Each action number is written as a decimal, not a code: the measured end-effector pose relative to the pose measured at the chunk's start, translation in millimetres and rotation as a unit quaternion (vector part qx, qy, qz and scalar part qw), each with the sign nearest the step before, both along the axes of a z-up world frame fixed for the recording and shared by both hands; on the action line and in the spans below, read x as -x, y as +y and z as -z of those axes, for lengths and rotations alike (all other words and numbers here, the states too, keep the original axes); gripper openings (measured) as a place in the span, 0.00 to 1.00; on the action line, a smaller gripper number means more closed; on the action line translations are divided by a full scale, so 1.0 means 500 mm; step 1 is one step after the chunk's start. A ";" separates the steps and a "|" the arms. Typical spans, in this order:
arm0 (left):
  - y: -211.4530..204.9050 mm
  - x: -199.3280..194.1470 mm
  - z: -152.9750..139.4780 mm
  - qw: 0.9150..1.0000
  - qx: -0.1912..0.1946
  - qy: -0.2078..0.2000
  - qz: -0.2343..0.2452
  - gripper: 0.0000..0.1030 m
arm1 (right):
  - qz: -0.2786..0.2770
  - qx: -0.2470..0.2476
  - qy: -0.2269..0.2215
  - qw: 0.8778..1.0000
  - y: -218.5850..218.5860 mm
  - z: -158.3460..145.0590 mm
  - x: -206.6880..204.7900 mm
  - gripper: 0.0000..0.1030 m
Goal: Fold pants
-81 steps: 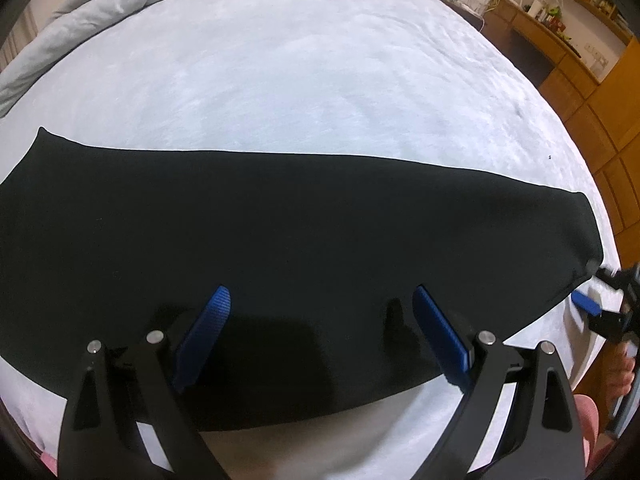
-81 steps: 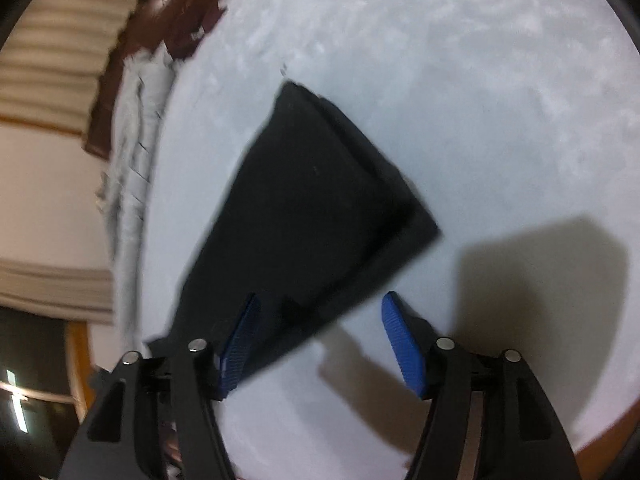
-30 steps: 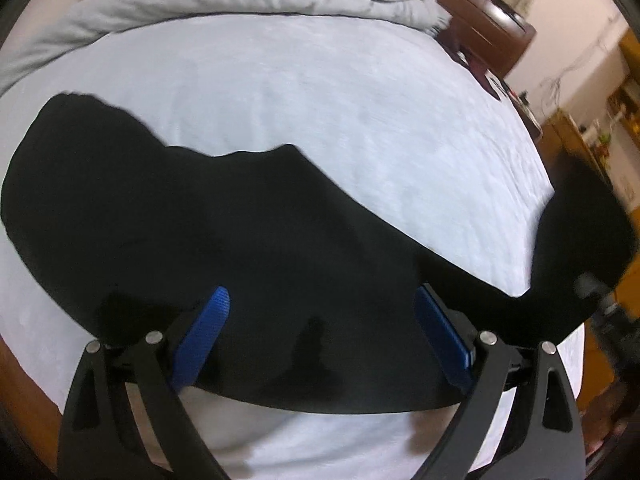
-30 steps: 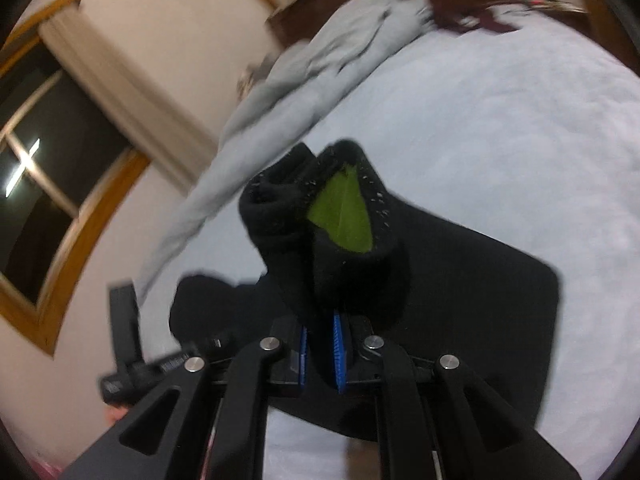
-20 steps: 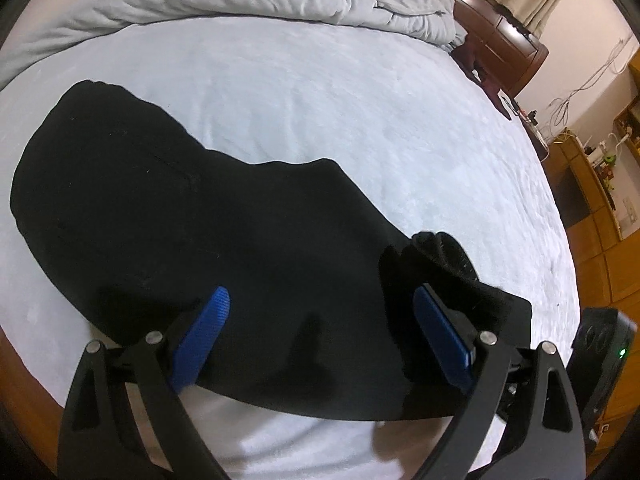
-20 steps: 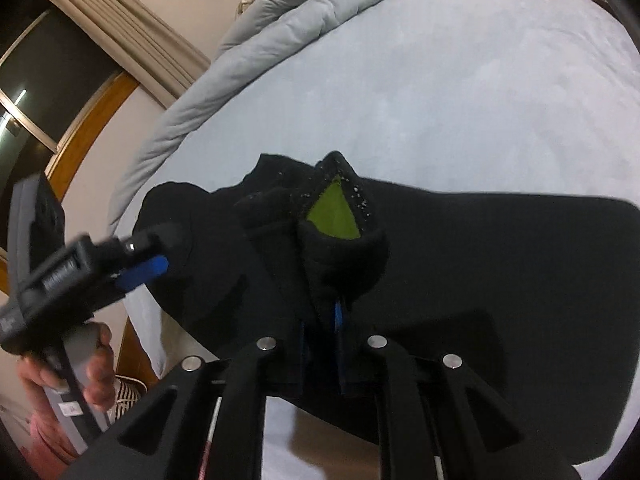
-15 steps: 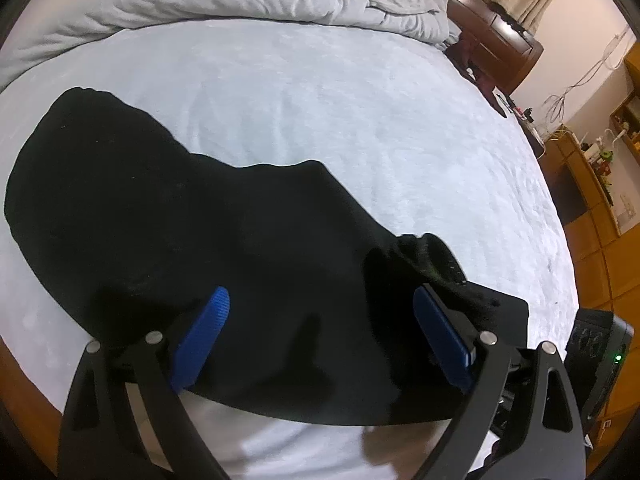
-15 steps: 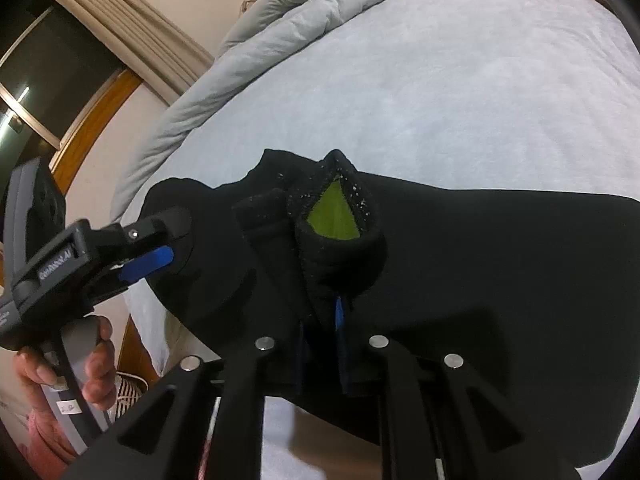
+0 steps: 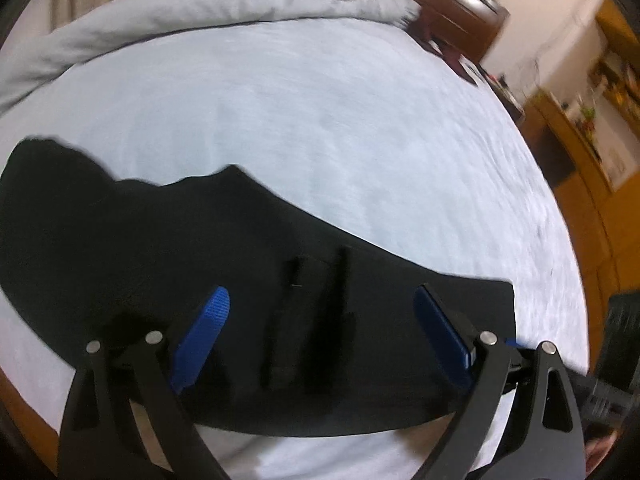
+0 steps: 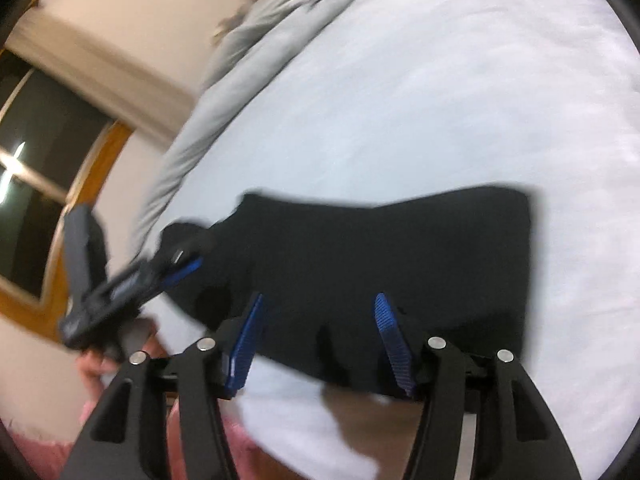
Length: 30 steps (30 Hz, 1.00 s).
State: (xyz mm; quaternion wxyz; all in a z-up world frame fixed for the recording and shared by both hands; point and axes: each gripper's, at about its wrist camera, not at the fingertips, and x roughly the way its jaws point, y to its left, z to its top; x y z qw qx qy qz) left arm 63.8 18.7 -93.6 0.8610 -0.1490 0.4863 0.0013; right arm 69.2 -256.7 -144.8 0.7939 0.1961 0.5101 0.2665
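Note:
The black pants point(image 9: 160, 248) lie folded over on the white bed point(image 9: 320, 128), near its front edge. They also show in the right wrist view point(image 10: 400, 248). My left gripper point(image 9: 324, 320) is open and empty, just above the folded cloth. My right gripper point(image 10: 318, 316) is open and empty, over the near edge of the pants. The left gripper also shows in the right wrist view point(image 10: 176, 264) at the pants' left end, blurred. A little of the right gripper's body point(image 9: 616, 360) shows at the right edge of the left wrist view.
A rumpled grey duvet point(image 9: 200, 4) lies along the far side of the bed. A dark wooden headboard point(image 9: 452, 4) and wooden cabinets point(image 9: 592, 184) stand to the right. A window with a wooden frame point(image 10: 48, 184) is at the left.
My right gripper has let go of the pants end it carried over and now stands open. The end now lies flat on the rest. The left gripper stayed open.

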 end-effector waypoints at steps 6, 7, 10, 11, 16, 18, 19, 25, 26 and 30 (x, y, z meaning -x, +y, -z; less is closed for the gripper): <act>-0.079 -0.036 0.051 0.994 -0.093 0.029 0.042 0.90 | 0.041 0.003 0.021 0.999 -0.069 0.040 -0.061 0.53; -0.084 -0.044 0.069 0.993 -0.101 0.045 0.045 0.90 | 0.042 0.006 0.024 0.999 -0.069 0.049 -0.068 0.51; -0.084 -0.052 0.109 0.990 -0.103 0.079 0.051 0.90 | 0.044 0.019 0.047 0.998 -0.074 0.087 -0.087 0.47; -0.079 -0.054 0.130 0.990 -0.094 0.097 0.051 0.90 | 0.045 0.023 0.060 0.997 -0.076 0.105 -0.092 0.46; -0.075 -0.042 0.133 0.990 -0.088 0.096 0.059 0.90 | 0.044 0.031 0.062 0.997 -0.078 0.103 -0.090 0.45; -0.063 -0.035 0.120 0.990 -0.087 0.093 0.060 0.90 | 0.042 0.061 0.047 0.996 -0.068 0.074 -0.079 0.47; -0.055 -0.029 0.111 0.990 -0.088 0.090 0.059 0.90 | 0.041 0.073 0.039 0.996 -0.063 0.063 -0.074 0.50; 0.089 0.047 0.048 0.993 -0.077 0.087 0.016 0.90 | 0.014 0.124 0.007 0.992 -0.002 -0.001 -0.026 0.54; 0.136 0.069 0.042 0.993 -0.073 0.092 -0.008 0.90 | 0.008 0.121 0.008 0.993 0.008 -0.004 -0.019 0.56; 0.307 0.142 0.039 0.987 -0.055 0.103 -0.107 0.89 | -0.018 0.123 0.016 0.992 0.060 0.012 -0.008 0.57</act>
